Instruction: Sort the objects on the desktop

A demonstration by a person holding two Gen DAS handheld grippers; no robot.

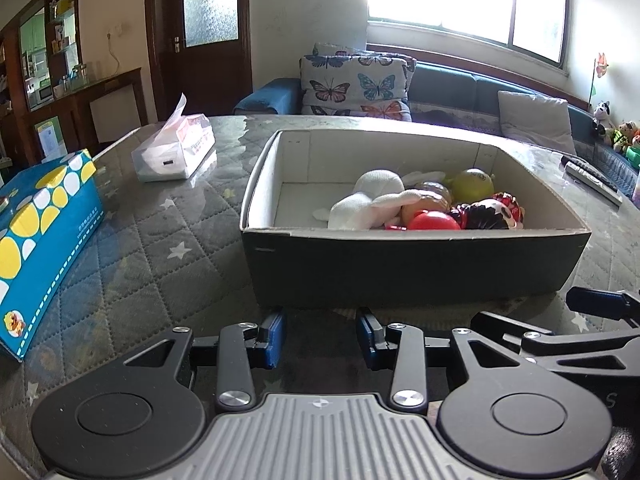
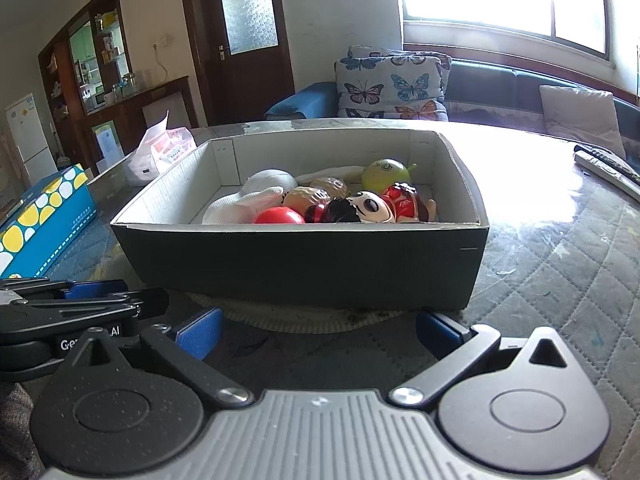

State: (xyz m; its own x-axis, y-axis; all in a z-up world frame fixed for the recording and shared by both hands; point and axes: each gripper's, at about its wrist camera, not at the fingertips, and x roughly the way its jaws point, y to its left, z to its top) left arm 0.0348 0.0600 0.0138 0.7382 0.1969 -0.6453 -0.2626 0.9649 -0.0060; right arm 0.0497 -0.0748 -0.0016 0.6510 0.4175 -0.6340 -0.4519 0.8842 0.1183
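Both claws sit low at the near edge of the counter point(image 1: 168, 248), empty, facing the box point(image 2: 304, 264). In its own view the left claw point(image 1: 320, 336) has its blue pads a moderate gap apart with nothing between them; the right claw point(image 2: 320, 330) is spread much wider, also bare. Each appears at the edge of the other's view, so they rest close side by side, probably parked because nothing nearby calls for a grasp.

Toys fill the right half of the box: a white cloth doll point(image 2: 256, 196), a red ball point(image 2: 279, 216), a brown walnut-like piece point(image 2: 316, 194), a green fruit-shaped toy point(image 2: 386, 172) and a figurine with a black-haired head point(image 2: 368, 208) lying on its side. They lie heaped against one another, as dropped things would, and the left half of the box floor is bare.

Outside the box stay a blue tissue carton point(image 1: 44, 240), a soft tissue pack point(image 1: 176, 152) and remote controls point(image 2: 604, 164) at the far right; these look like household fixtures, not items to sort. My judgement: the sorting is done or nearly so.
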